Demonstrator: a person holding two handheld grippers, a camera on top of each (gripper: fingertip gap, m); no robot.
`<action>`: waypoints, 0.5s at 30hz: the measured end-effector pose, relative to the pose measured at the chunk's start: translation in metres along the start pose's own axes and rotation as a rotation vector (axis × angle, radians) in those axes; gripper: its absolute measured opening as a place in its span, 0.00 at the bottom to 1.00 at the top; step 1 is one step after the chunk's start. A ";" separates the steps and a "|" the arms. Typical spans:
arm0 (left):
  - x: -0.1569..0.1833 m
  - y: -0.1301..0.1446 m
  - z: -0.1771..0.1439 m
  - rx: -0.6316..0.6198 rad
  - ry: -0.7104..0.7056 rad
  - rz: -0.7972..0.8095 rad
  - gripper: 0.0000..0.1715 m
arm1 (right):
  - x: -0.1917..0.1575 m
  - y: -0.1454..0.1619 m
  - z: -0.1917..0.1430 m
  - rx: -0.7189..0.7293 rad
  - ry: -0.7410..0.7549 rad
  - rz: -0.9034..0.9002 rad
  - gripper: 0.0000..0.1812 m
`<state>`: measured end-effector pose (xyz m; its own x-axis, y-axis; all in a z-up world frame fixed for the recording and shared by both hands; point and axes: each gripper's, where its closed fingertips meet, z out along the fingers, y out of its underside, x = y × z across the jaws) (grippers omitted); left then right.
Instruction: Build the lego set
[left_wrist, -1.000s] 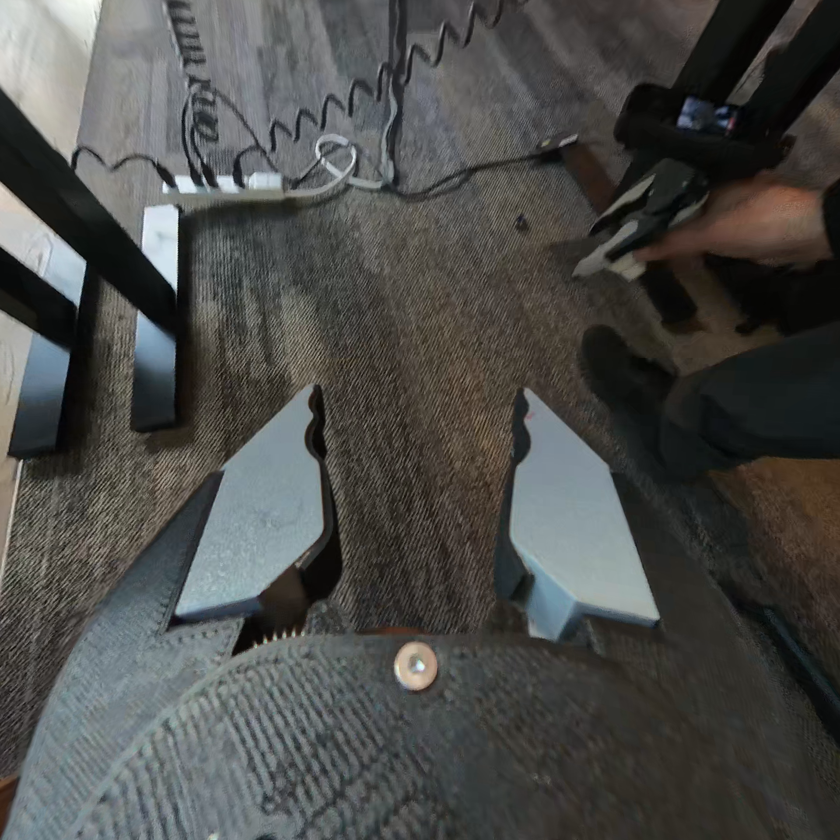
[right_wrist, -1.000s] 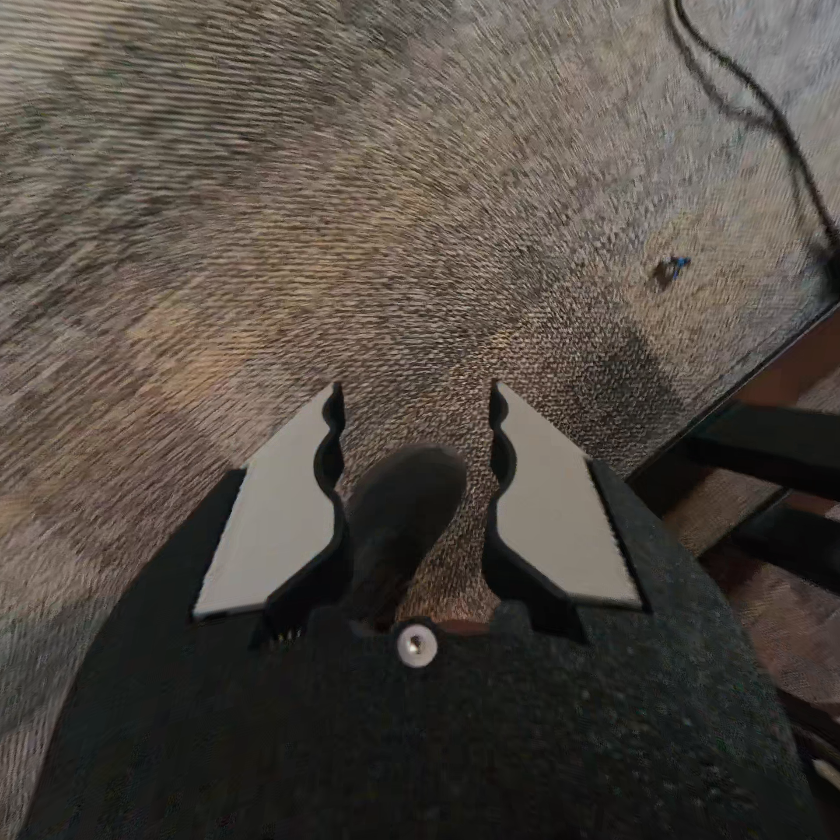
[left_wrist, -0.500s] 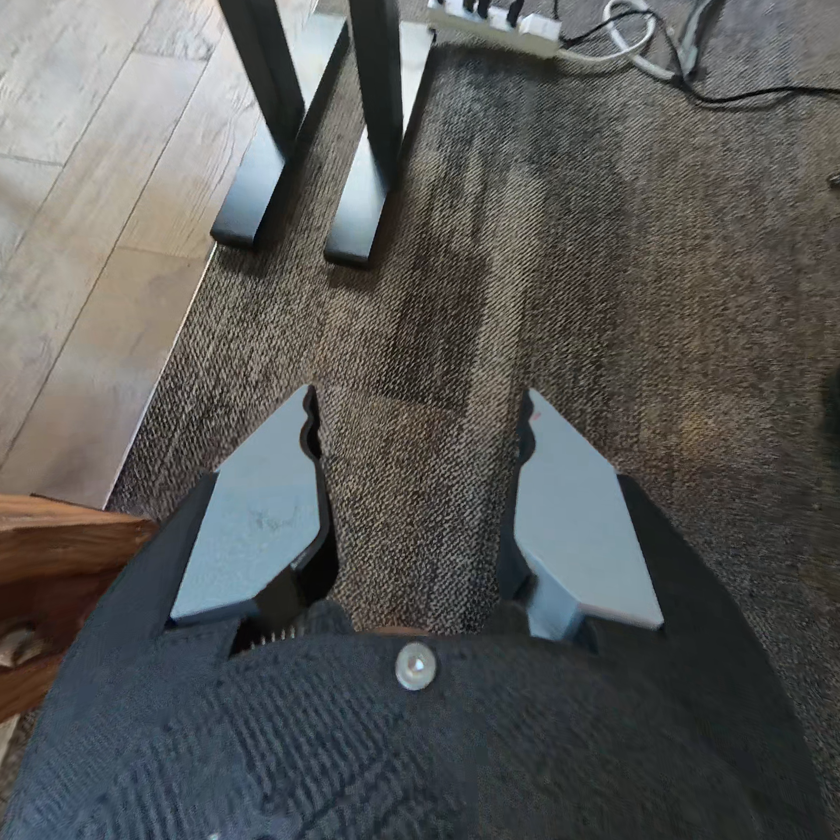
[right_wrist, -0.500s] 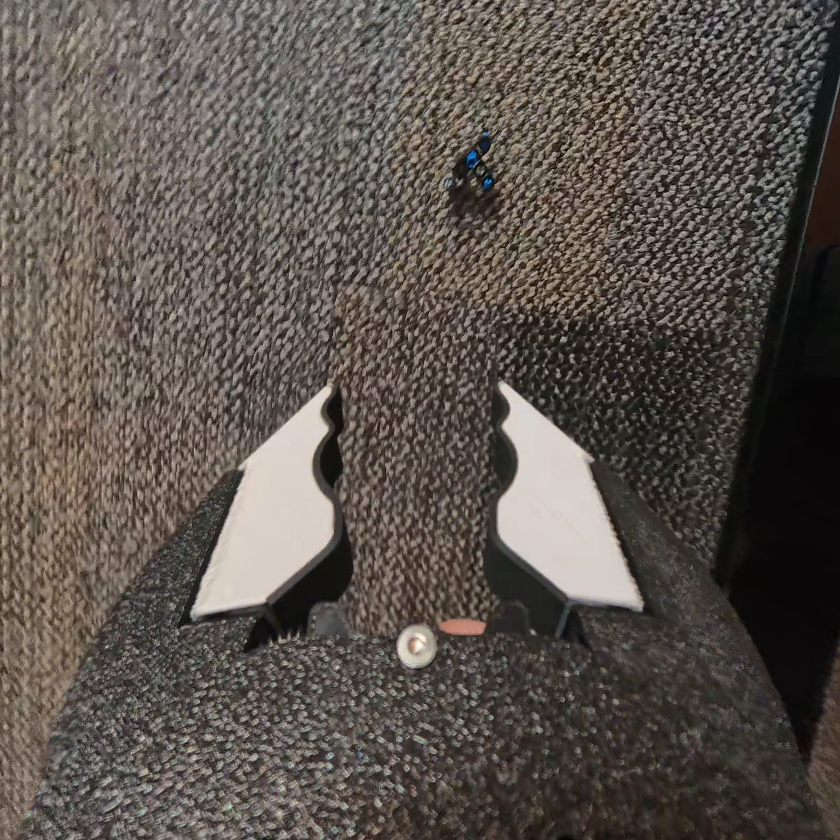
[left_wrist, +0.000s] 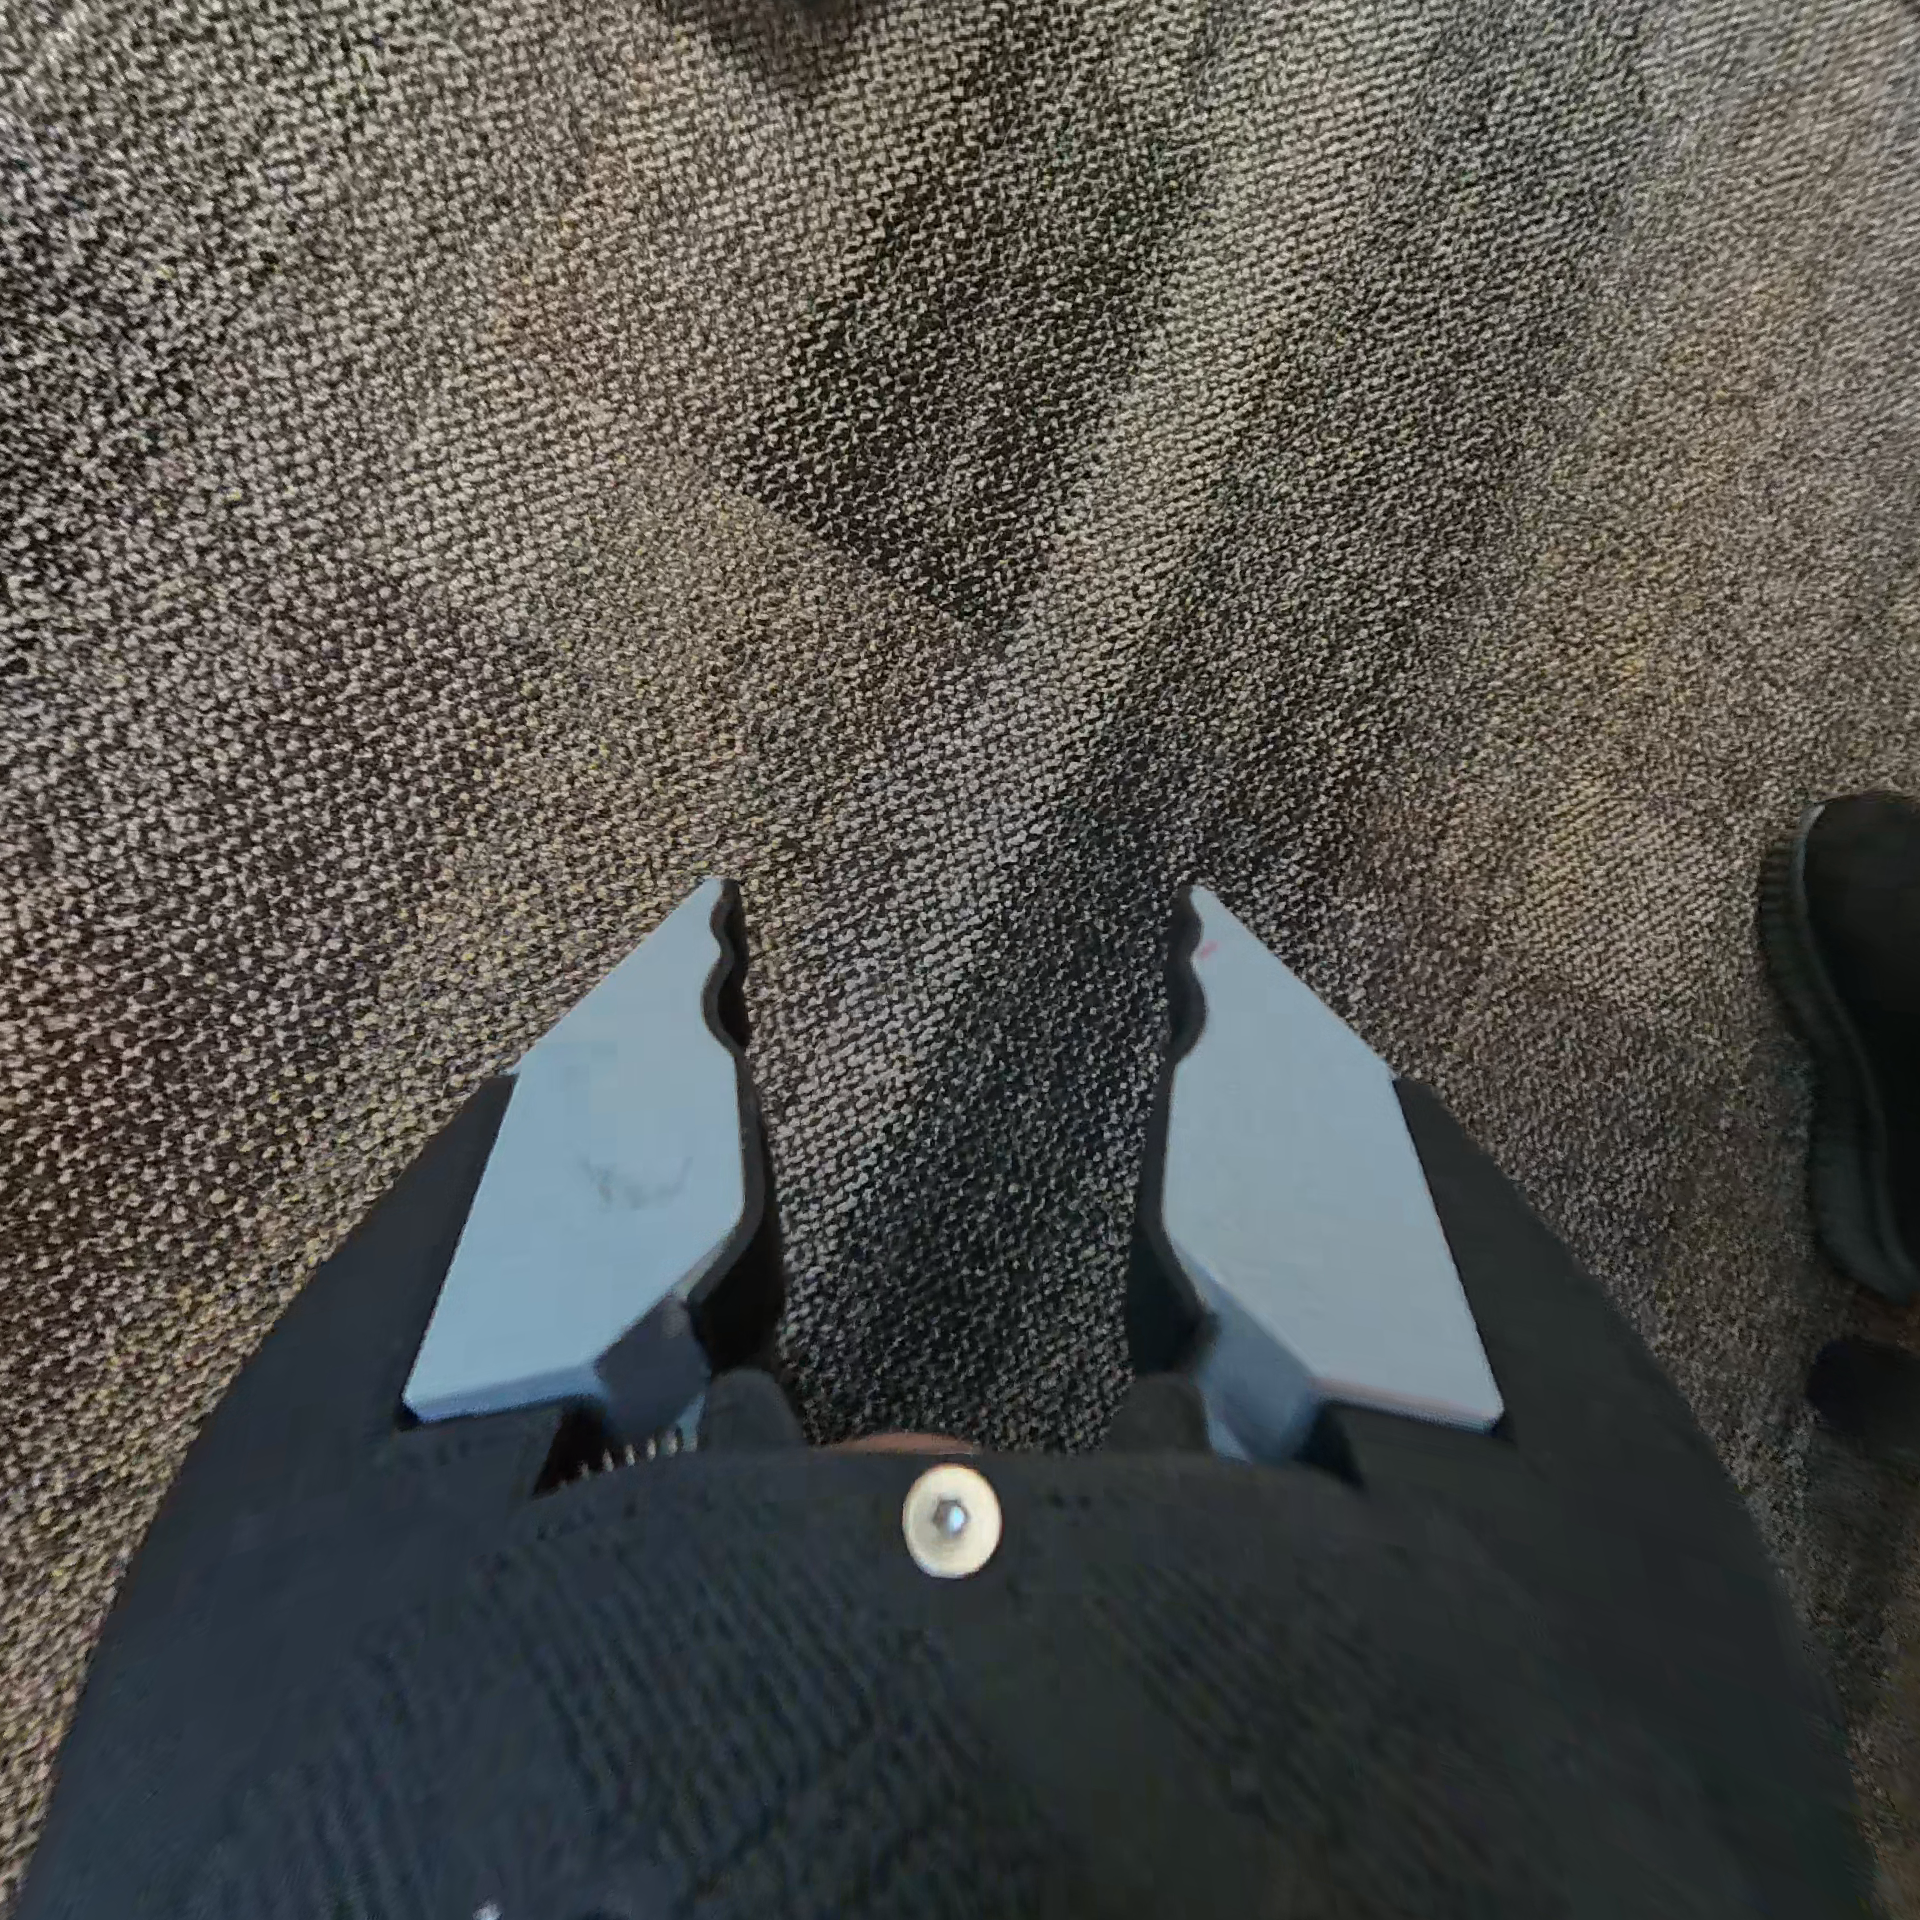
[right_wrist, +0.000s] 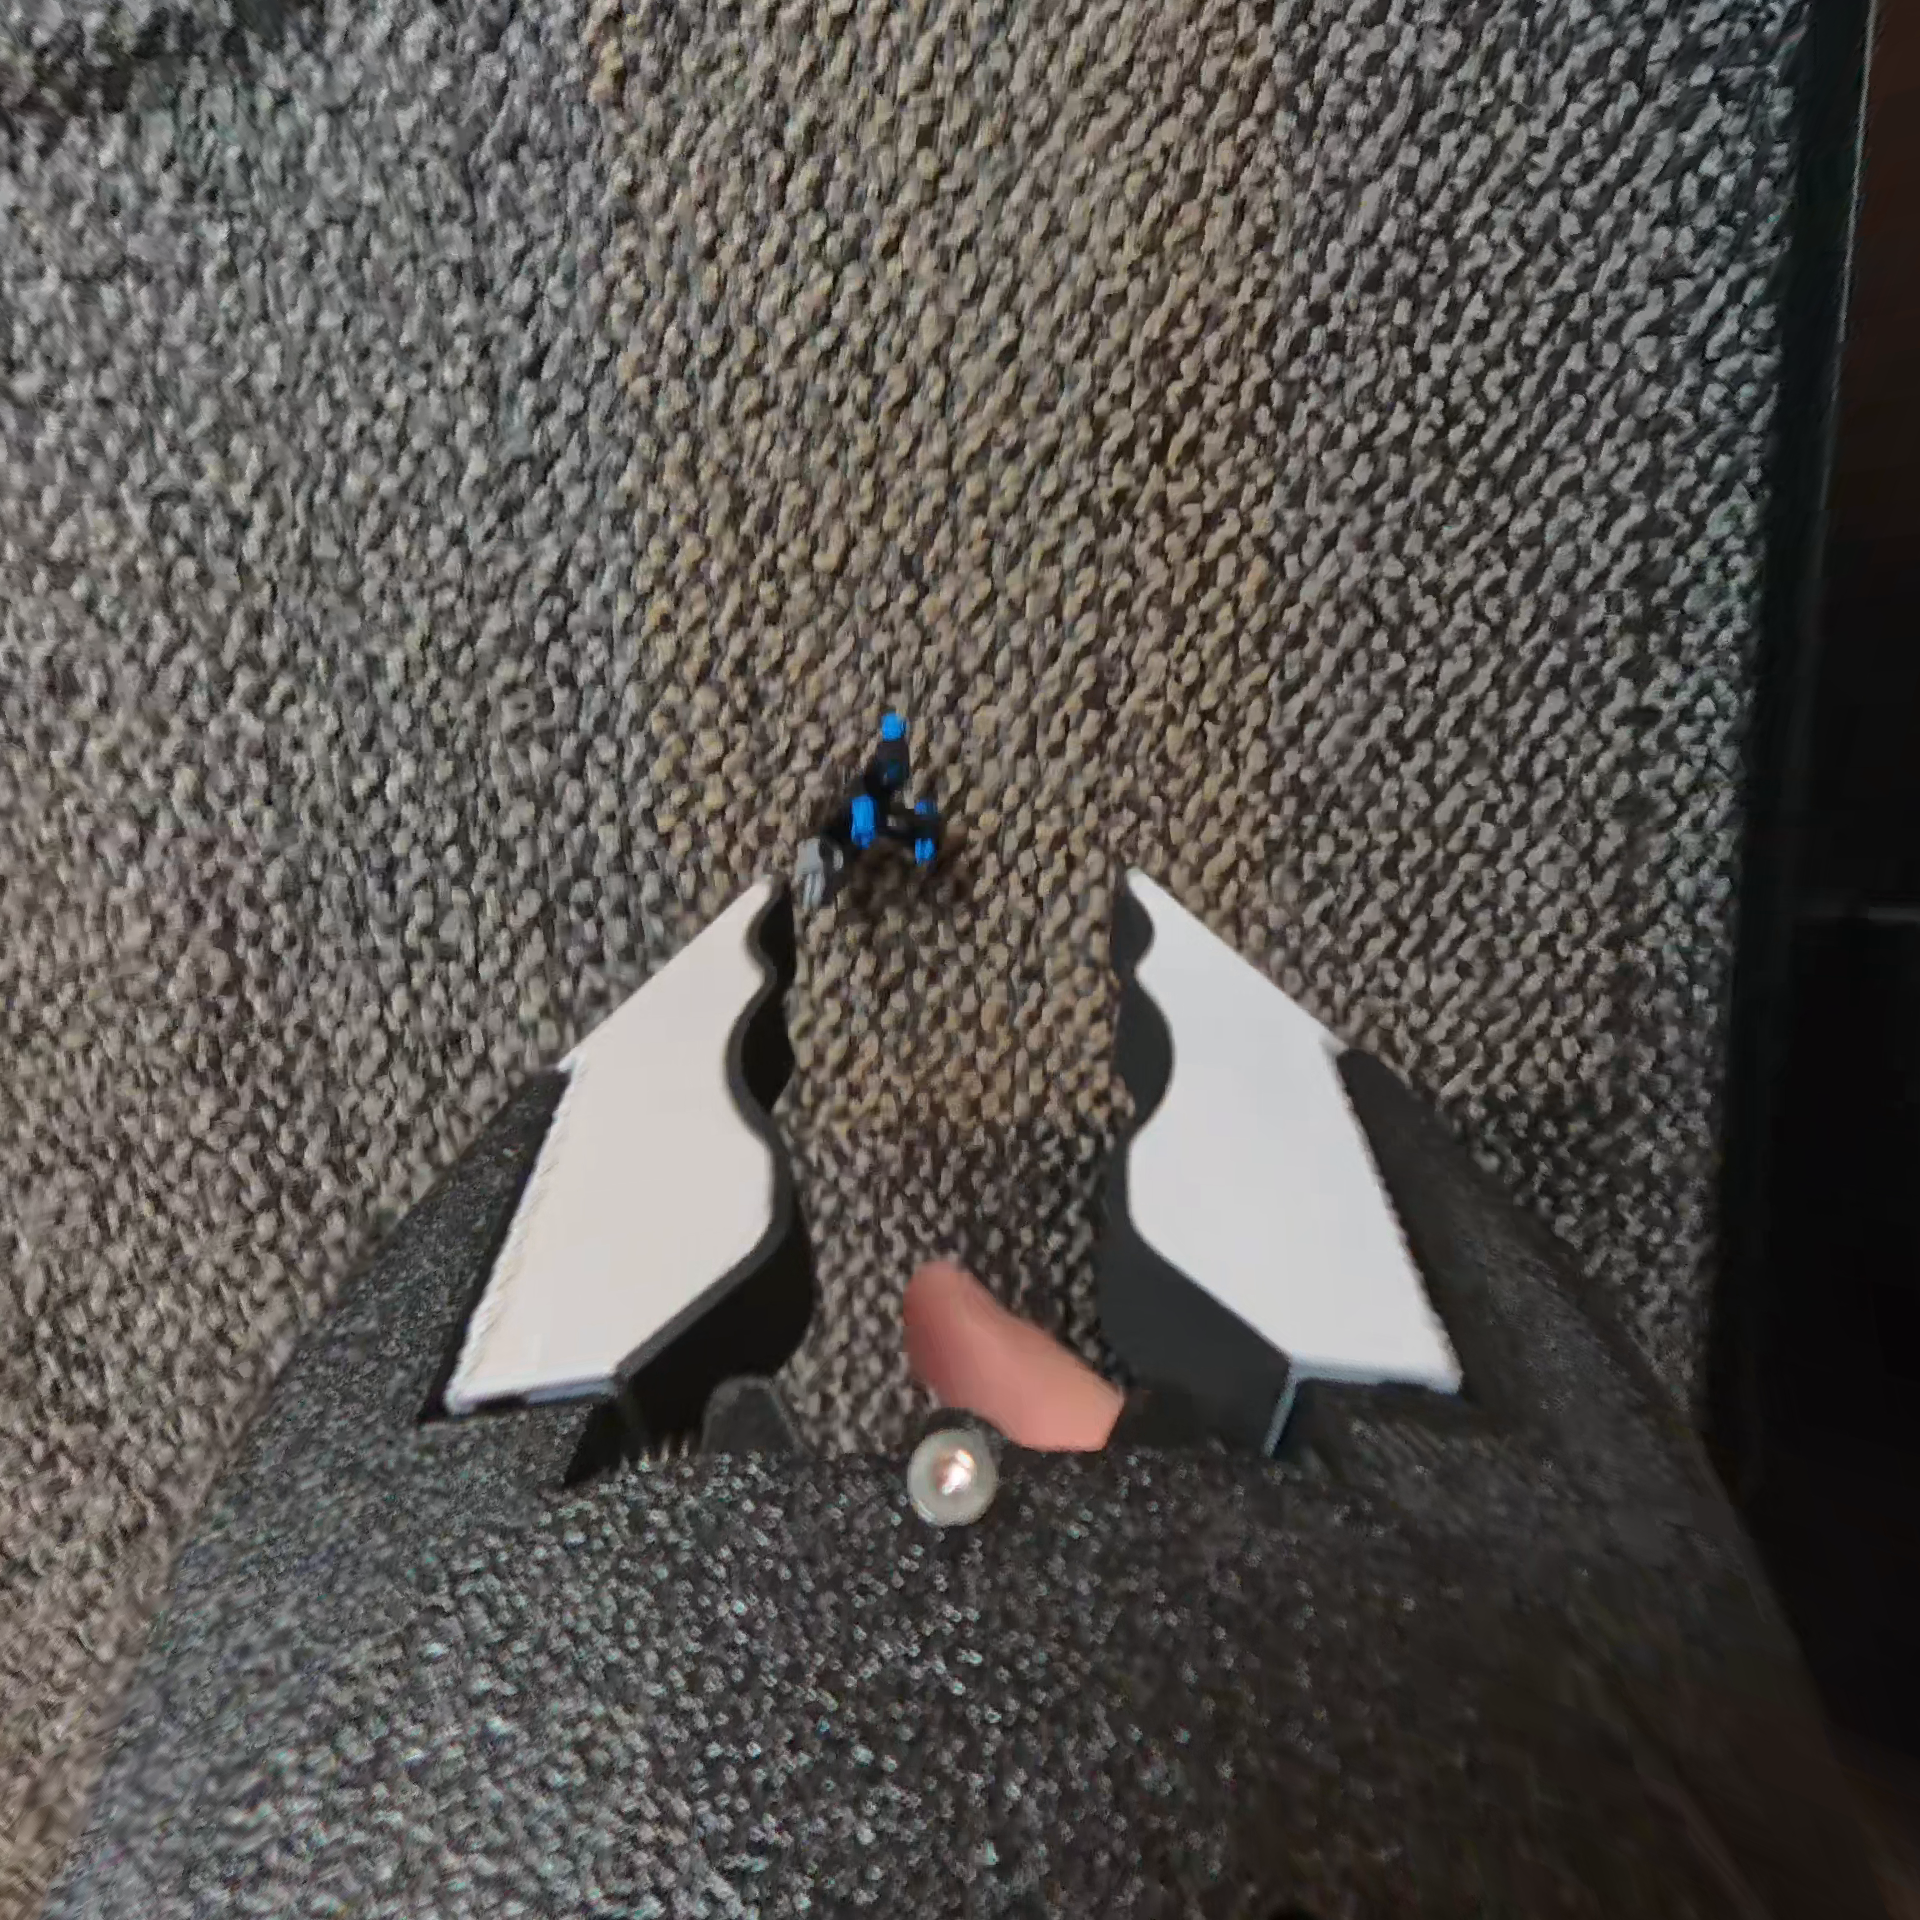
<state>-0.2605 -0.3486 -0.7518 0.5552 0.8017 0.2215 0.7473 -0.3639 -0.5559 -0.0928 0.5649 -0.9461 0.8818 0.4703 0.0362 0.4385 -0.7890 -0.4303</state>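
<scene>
Fingers (right_wrist: 644, 1132) of the right gripper (right_wrist: 951, 894) spread wide, holding nothing, over grey carpet (right_wrist: 1299, 468); small blue-and-black lego piece (right_wrist: 878, 810) lies on the carpet just beyond the left fingertip, at 11 o'clock. Left gripper (left_wrist: 956, 904) likewise wide apart and empty above carpet, black shoe (left_wrist: 1860, 1029) at 3 o'clock.

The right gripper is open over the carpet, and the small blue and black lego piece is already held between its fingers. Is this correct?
Not quite. In the right wrist view the right gripper is open over the carpet, but the small blue and black lego piece is not held: it lies on the carpet just beyond the fingertips.
</scene>
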 end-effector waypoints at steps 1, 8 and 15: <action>0.001 -0.001 0.001 0.001 0.002 -0.002 0.46 | -0.001 -0.006 0.004 -0.004 -0.004 0.021 0.33; 0.010 -0.017 0.012 0.021 0.048 -0.052 0.43 | -0.021 0.003 0.026 -0.105 -0.005 -0.017 0.32; 0.003 -0.010 0.008 0.019 0.054 -0.101 0.42 | -0.028 0.006 0.033 -0.117 0.022 -0.095 0.17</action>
<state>-0.2689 -0.3386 -0.7518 0.4963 0.8071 0.3198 0.7937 -0.2725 -0.5439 -0.1213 0.5602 -0.9797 0.8383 0.5373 0.0925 0.5365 -0.7826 -0.3159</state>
